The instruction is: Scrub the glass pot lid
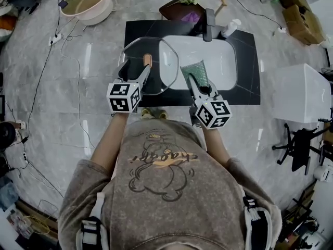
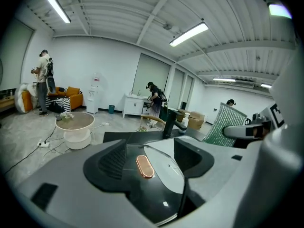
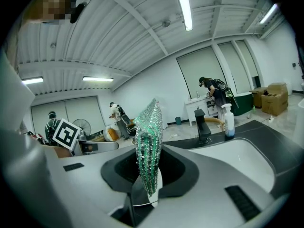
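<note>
The glass pot lid (image 1: 161,72) lies flat on the black counter (image 1: 244,90), with its right part over the white sink basin (image 1: 221,61). Its copper-coloured handle (image 1: 147,60) points up. My left gripper (image 1: 136,68) hangs low over the lid with its jaws wide open. In the left gripper view the handle (image 2: 145,166) sits between the jaws of the left gripper (image 2: 151,153), and neither pad touches it. My right gripper (image 1: 200,85) is shut on a green sparkly scrub pad (image 1: 195,72) at the lid's right edge. The pad (image 3: 148,146) stands upright between the right gripper's (image 3: 149,177) jaws.
A black faucet (image 1: 209,25) and a soap bottle (image 1: 230,27) stand behind the basin. A beige tub (image 1: 88,1) sits on the floor at the far left, a white box (image 1: 302,92) at the right. Cables run across the floor at left. People stand far off in the room.
</note>
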Available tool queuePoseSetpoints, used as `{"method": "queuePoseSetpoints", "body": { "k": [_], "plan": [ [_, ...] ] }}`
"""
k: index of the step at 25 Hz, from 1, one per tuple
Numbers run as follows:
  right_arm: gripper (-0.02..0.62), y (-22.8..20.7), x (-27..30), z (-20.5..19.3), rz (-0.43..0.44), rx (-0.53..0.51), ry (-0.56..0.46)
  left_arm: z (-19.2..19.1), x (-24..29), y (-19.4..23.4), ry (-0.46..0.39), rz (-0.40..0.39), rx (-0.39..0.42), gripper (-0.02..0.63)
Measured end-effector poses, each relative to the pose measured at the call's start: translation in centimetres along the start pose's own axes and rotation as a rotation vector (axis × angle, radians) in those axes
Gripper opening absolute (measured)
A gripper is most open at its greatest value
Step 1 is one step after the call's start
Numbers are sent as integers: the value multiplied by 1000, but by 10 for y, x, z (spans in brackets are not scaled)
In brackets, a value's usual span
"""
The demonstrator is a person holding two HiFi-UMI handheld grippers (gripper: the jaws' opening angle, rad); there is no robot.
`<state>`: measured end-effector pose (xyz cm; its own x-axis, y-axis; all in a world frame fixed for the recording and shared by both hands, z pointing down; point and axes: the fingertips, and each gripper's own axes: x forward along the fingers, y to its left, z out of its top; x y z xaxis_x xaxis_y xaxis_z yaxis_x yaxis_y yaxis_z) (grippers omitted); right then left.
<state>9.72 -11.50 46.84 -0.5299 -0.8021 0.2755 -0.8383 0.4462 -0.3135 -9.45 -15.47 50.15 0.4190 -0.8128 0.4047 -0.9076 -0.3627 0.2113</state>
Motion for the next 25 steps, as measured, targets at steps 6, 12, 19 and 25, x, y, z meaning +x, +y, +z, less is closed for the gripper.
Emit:
{"method": "queuePoseSetpoints", "body": {
  "k": [6,12,19,25],
  "plan": [
    [91,-9,-3,-5,-16,9,11,-32,49,9,97,41,-7,304],
    [91,-22,-8,-14,-45,24,29,-69,85,22,210,84,-14,304],
    [91,-33,-11,-16,-61,32,40,-98,111,20,317,125,-26,302],
    [91,-40,-12,-17,-74,36,44,-109,118,29,354,202,-36,299]
  ]
}}
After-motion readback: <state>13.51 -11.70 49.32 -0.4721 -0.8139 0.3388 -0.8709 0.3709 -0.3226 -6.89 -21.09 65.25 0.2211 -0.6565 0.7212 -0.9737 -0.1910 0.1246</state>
